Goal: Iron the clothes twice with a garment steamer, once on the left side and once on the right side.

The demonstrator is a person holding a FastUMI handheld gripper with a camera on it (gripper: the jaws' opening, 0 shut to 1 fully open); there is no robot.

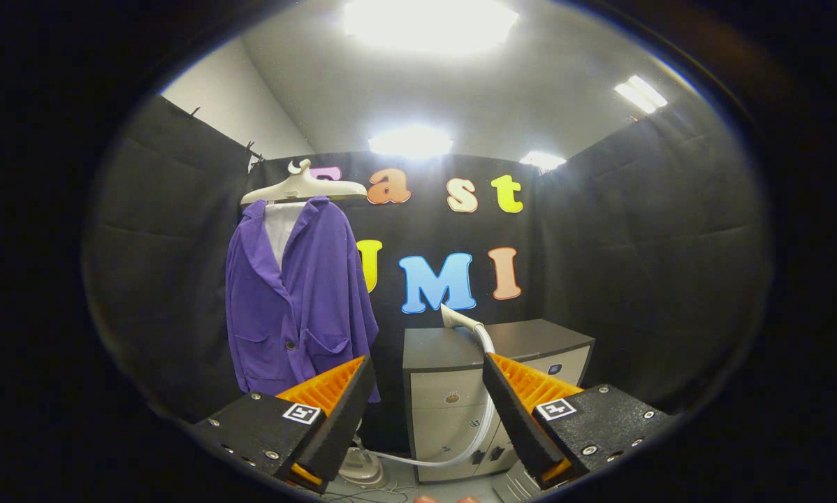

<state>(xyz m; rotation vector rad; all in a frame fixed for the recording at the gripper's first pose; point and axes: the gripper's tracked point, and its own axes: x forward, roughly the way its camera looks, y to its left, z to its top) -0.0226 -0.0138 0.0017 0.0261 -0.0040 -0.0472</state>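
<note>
A purple jacket [296,297] hangs on a pale hanger [304,187] against the back wall, beyond and above my left finger. The steamer head [457,319] lies on top of a small grey cabinet [530,339], beyond the fingers. Its pale hose [485,412] runs down the cabinet front to the steamer base [360,469] on the floor between jacket and cabinet. My gripper [429,405] stands open with nothing between its fingers, well short of the cabinet.
The cabinet has drawers [446,398] on its front, facing me. Black cloth walls close in the booth at the left, back and right. A few thin cables [369,494] lie on the floor near the steamer base.
</note>
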